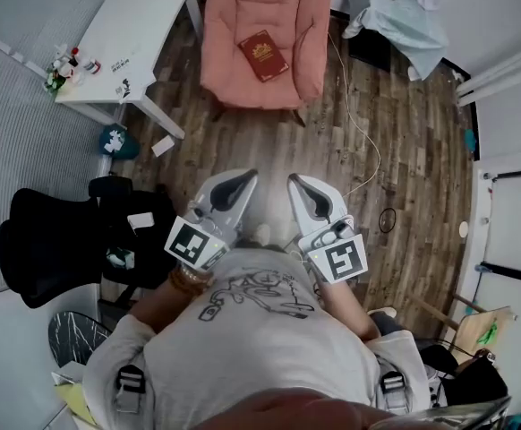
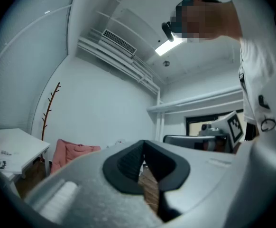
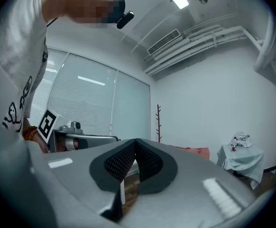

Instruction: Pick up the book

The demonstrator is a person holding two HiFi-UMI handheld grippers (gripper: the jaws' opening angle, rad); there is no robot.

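A red book (image 1: 263, 55) with a gold emblem lies on the seat of the pink armchair (image 1: 234, 70) at the top of the head view. Both grippers are held level in front of the person's chest, far from the chair. My left gripper (image 1: 241, 183) is shut with nothing in it, and its dark pads (image 2: 128, 163) meet at the tip. The right gripper (image 1: 298, 184) is also shut and empty, its pads (image 3: 150, 163) touching. The book itself does not show in either gripper view; only the armchair (image 2: 69, 153) appears at the left of the left gripper view.
A white table (image 1: 135, 34) with small bottles stands left of the chair. A table under a pale cloth (image 1: 404, 16) stands to the right. A black office chair (image 1: 55, 240) is at my left. A thin cable (image 1: 359, 133) runs over the wooden floor (image 1: 404, 150).
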